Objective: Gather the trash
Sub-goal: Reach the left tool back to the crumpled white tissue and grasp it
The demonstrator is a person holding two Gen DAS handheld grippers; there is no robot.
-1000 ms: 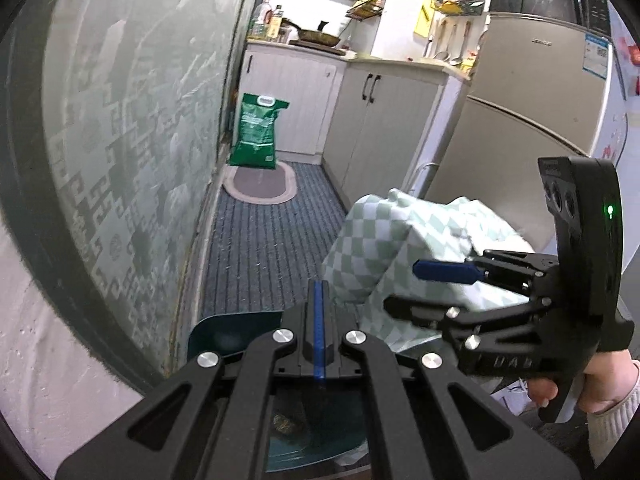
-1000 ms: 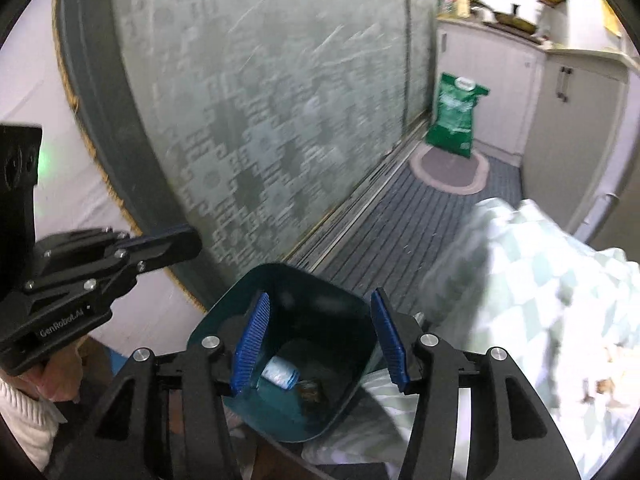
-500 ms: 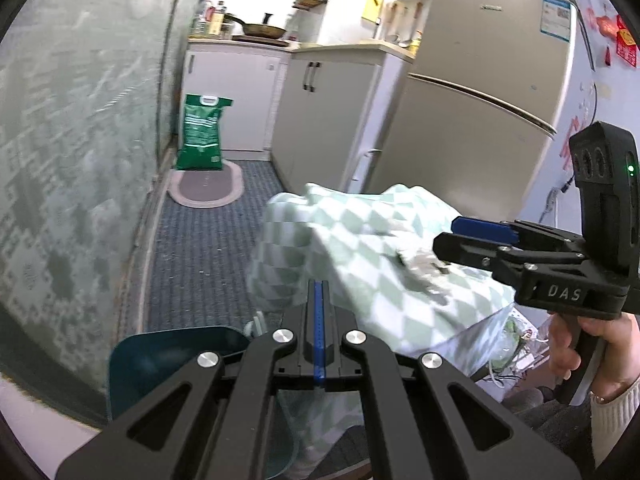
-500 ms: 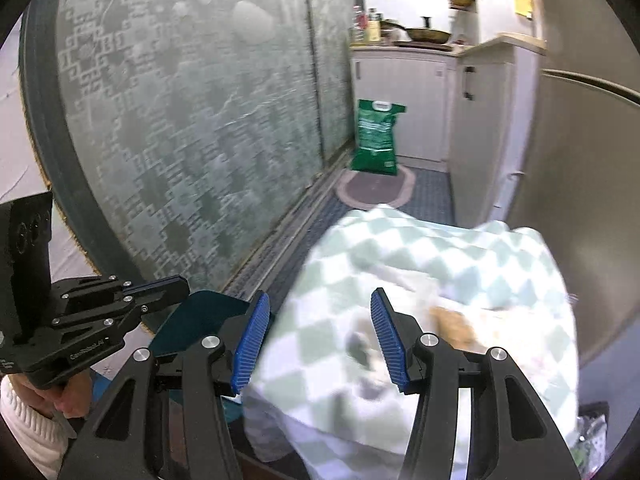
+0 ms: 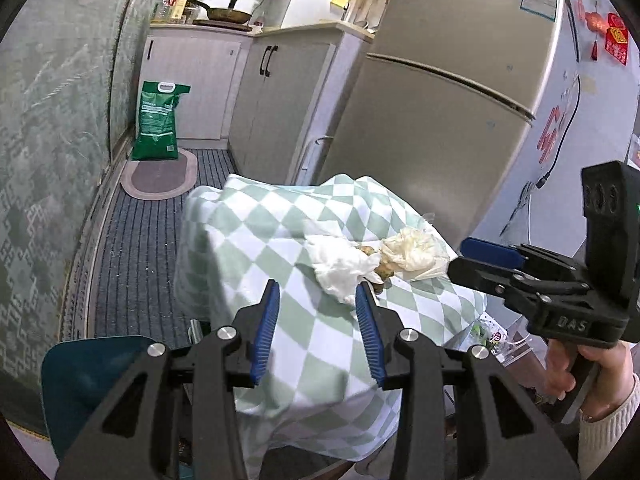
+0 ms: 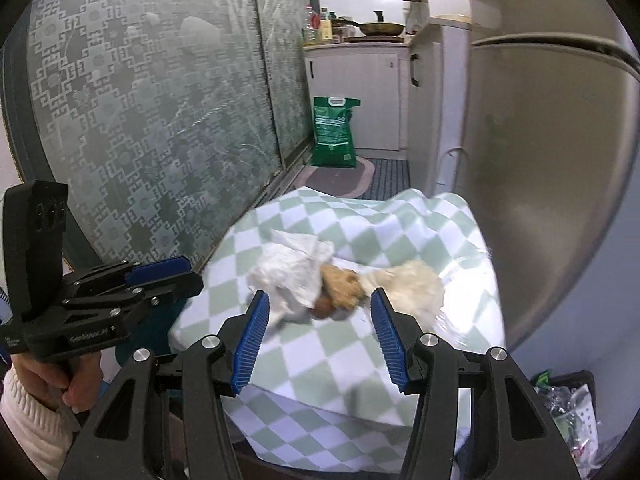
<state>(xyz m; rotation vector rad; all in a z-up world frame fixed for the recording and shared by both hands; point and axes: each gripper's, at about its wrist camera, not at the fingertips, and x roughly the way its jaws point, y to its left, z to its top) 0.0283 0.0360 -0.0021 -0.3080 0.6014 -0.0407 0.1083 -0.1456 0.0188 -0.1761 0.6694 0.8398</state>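
At far left a dark teal plastic bin stands beside the bench draped in a green-and-white checked cloth. The left gripper has just been opening; its blue pads stand apart over the cloth with nothing between them. On the cloth lie a crumpled white tissue, brown food scraps and a crumpled clear plastic bag, touching one another. The right gripper is half open and empty, just short of the scraps.
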